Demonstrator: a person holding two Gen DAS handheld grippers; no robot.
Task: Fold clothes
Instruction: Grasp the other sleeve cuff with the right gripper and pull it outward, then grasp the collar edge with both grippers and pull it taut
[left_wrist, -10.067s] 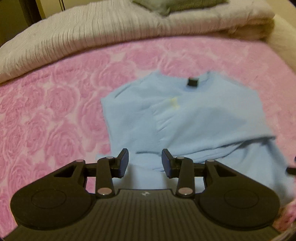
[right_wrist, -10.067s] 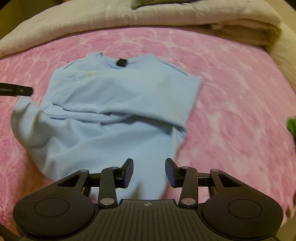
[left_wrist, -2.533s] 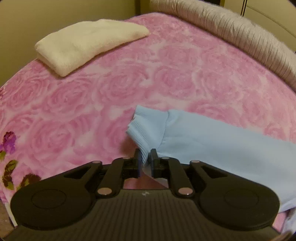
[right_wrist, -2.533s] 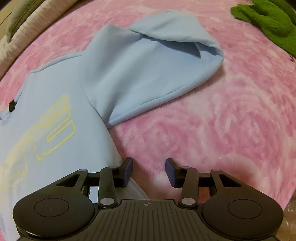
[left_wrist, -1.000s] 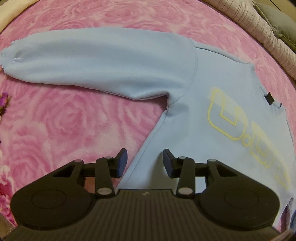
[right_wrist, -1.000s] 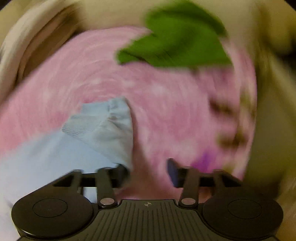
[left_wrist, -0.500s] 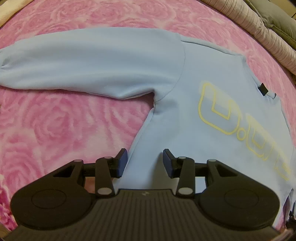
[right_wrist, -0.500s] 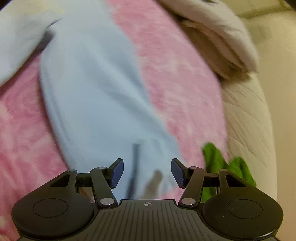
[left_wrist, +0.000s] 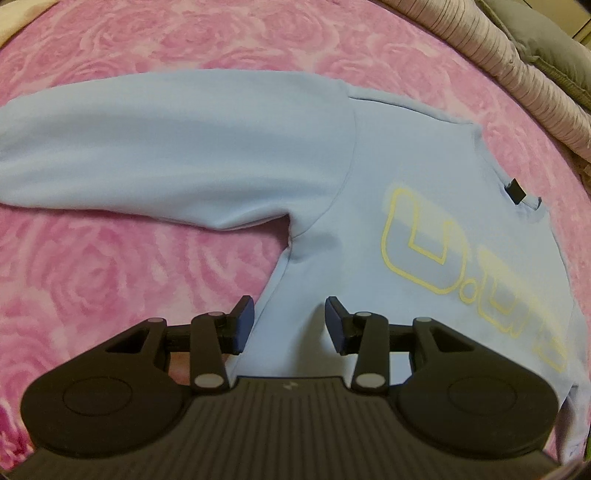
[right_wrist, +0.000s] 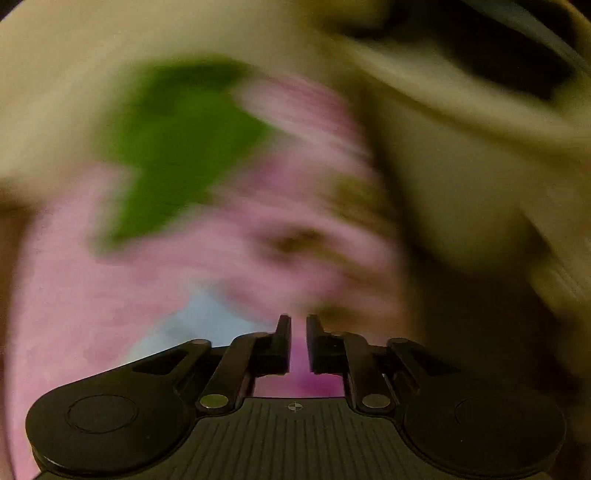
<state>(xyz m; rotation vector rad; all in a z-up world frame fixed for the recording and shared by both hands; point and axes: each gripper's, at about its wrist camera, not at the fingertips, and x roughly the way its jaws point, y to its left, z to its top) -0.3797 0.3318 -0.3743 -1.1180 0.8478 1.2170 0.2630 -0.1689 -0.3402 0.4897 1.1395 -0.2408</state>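
Observation:
A light blue sweatshirt (left_wrist: 369, 221) with a yellow outline print (left_wrist: 424, 251) lies face up on the pink rose bedcover (left_wrist: 92, 288). One sleeve (left_wrist: 166, 147) stretches out flat to the left. My left gripper (left_wrist: 290, 321) is open and hovers over the side seam just below the armpit, with nothing pinched. The right wrist view is badly blurred. My right gripper (right_wrist: 298, 328) has its jaws closing to a narrow gap, through which only pink bedcover shows. A patch of light blue cloth (right_wrist: 199, 321) lies just left of its fingers.
A striped beige quilt (left_wrist: 517, 74) and a grey pillow (left_wrist: 546, 48) lie along the far right of the bed. A green garment (right_wrist: 177, 147) rests on the bedcover beyond my right gripper, with the bed's edge and a beige wall to the right.
The right gripper's view swung from the blue sleeve to the bed edge with the green garment, and its jaws narrowed. The left gripper held almost still over the sweatshirt.

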